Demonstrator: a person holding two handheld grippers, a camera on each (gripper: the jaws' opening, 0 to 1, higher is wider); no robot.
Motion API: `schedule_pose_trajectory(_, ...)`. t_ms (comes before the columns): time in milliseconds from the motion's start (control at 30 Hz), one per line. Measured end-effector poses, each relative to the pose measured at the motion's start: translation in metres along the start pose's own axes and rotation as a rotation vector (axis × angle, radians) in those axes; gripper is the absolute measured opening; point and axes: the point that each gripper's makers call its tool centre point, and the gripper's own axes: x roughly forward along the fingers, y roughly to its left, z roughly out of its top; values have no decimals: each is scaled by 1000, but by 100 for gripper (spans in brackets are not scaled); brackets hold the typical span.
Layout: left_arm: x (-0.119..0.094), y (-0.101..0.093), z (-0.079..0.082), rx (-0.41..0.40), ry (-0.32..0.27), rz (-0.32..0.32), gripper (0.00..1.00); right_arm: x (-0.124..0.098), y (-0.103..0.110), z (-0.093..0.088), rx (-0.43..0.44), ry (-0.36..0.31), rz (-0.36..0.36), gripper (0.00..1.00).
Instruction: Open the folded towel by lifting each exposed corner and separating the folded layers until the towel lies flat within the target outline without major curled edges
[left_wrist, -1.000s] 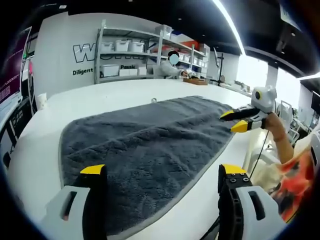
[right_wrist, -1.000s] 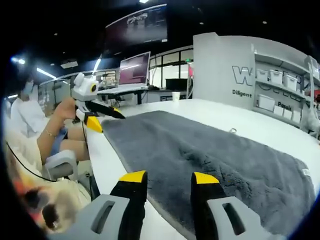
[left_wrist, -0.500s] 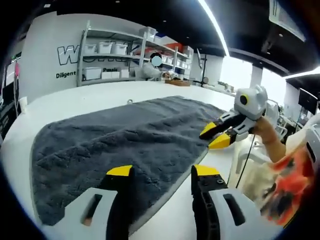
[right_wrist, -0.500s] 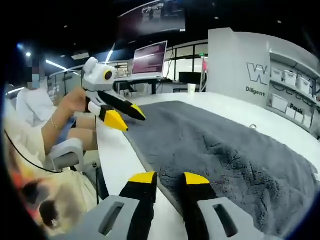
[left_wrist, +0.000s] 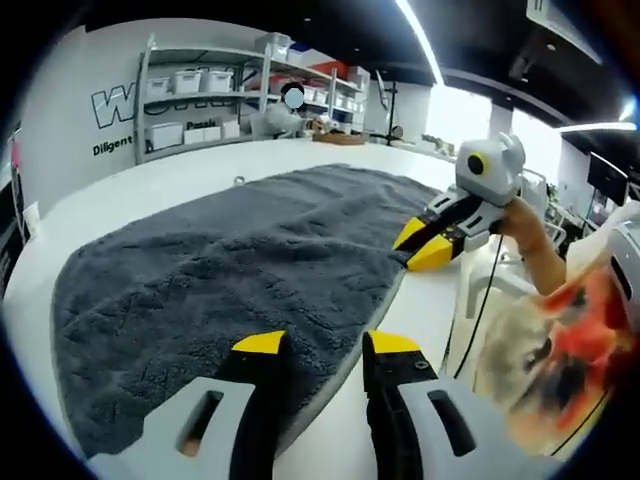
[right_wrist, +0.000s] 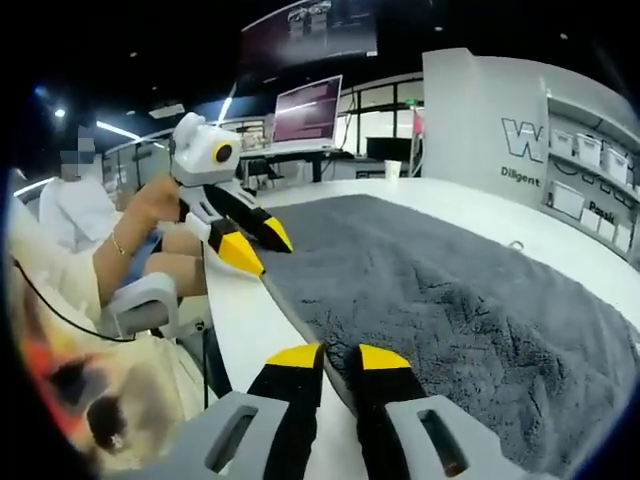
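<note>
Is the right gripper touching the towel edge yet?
Touching. In the left gripper view, the right gripper has its yellow tips at the grey towel near edge, one above the hem and one below, with no gap showing.

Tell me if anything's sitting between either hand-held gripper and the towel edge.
Nothing visible. The left hand-held gripper and the right hand-held gripper each straddle the near edge of the grey towel on the white table, with no other object between.

bare white table (left_wrist: 140, 195) beyond the towel (left_wrist: 220, 270), shelving (left_wrist: 200, 100) well back, chair (right_wrist: 140, 305) beside table edge
</note>
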Motion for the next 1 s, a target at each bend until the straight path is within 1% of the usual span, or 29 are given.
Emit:
schedule_pose_trajectory(200,-4,-10,-4,36,36,-37,27,-3,2,-2,7,13,21,6)
schedule_pose_trajectory(433,-8,-19,-8,59,62,-69,27,-8,5,-4,7,33,48,5)
schedule_pose_trajectory(600,-9,-23,-9,66,73,-81,27,-11,8,-5,1,51,56,5)
schedule_pose_trajectory(833,-10,-22,-9,55,69,-89,26,-11,10,-6,-18,65,54,5)
schedule_pose_trajectory(933,-11,-21,-7,55,62,-90,27,-11,10,-5,-14,56,62,9)
schedule_pose_trajectory(967,-11,-21,-6,58,58,-91,29,-10,10,-5,-14,54,64,12)
schedule_pose_trajectory(1000,-14,-24,1,65,21,-106,32,-10,11,-4,-19,47,72,18)
